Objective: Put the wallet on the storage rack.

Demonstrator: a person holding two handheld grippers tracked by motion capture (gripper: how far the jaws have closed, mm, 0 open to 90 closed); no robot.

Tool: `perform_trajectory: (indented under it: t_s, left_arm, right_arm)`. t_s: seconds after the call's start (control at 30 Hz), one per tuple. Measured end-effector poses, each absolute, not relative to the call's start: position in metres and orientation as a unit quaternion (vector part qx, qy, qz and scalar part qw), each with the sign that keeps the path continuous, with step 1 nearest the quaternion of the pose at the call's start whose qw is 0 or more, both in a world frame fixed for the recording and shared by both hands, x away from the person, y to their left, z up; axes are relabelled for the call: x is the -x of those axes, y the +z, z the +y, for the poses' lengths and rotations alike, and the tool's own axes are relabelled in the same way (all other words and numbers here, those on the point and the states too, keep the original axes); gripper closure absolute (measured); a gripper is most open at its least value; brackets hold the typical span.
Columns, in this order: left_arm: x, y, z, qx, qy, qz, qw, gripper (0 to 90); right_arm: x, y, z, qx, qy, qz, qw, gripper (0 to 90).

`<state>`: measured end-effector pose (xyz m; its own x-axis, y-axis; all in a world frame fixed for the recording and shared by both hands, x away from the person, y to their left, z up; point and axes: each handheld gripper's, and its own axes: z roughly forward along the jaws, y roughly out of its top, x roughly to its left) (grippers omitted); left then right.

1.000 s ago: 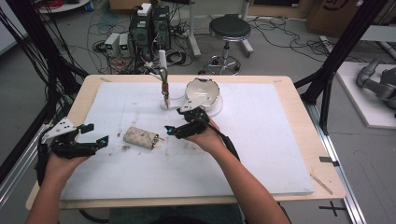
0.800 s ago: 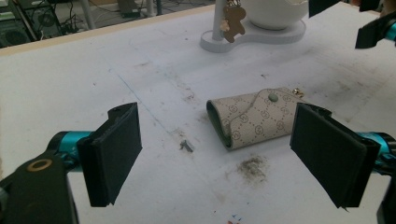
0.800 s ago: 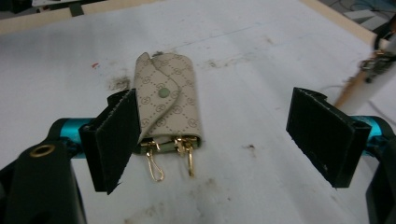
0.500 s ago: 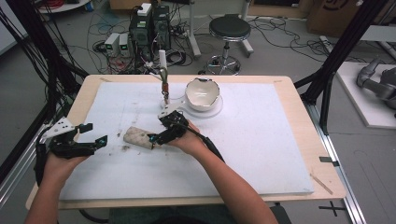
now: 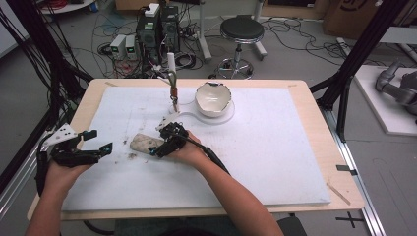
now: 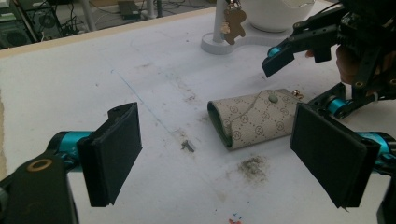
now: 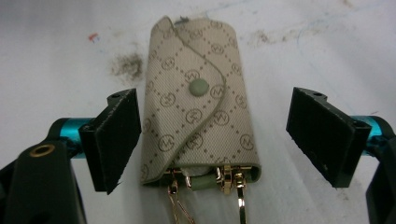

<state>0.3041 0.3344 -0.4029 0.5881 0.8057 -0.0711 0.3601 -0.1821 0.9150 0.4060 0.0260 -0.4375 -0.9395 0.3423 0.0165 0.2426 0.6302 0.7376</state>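
Note:
A beige monogrammed key pouch (image 5: 141, 143) lies flat on the white mat (image 5: 275, 147), left of centre. In the right gripper view the pouch (image 7: 198, 98) has its flap snapped shut, and gold key hooks stick out of its near end. My right gripper (image 5: 156, 141) is open and low over the pouch, one jaw on each side, with neither pad touching it (image 7: 219, 126). My left gripper (image 5: 102, 140) is open further left, a short gap from the pouch (image 6: 254, 116), and holds nothing (image 6: 222, 156). The right gripper (image 6: 299, 84) also appears there, beyond the pouch.
A white bowl (image 5: 215, 98) with a chipped rim sits on a flat white stand at the back centre. Beside it rises a thin post (image 5: 173, 93) with a small bear charm (image 6: 233, 21) hanging from it. Dirt smudges (image 6: 252, 165) mark the mat near the pouch.
My right gripper has moved left and toward me, from beside the bowl to the pouch, and now straddles it. The left gripper has hardly moved.

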Motion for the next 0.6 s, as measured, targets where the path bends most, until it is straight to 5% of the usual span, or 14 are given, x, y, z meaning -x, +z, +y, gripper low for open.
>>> perform_trajectory:
  t_s: [0.37, 0.6]
  left_arm:
    - [-0.304, -0.403, 0.334, -0.738, 0.222, 0.395, 0.5, 16.3]
    - [-0.304, -0.403, 0.334, -0.738, 0.222, 0.394, 0.501, 16.3]
  right_arm:
    - [-0.405, -0.453, 0.033, -0.154, 0.361, 0.918, 0.058, 17.2]
    - [-0.404, -0.449, 0.031, -0.143, 0.357, 0.921, 0.067, 33.6]
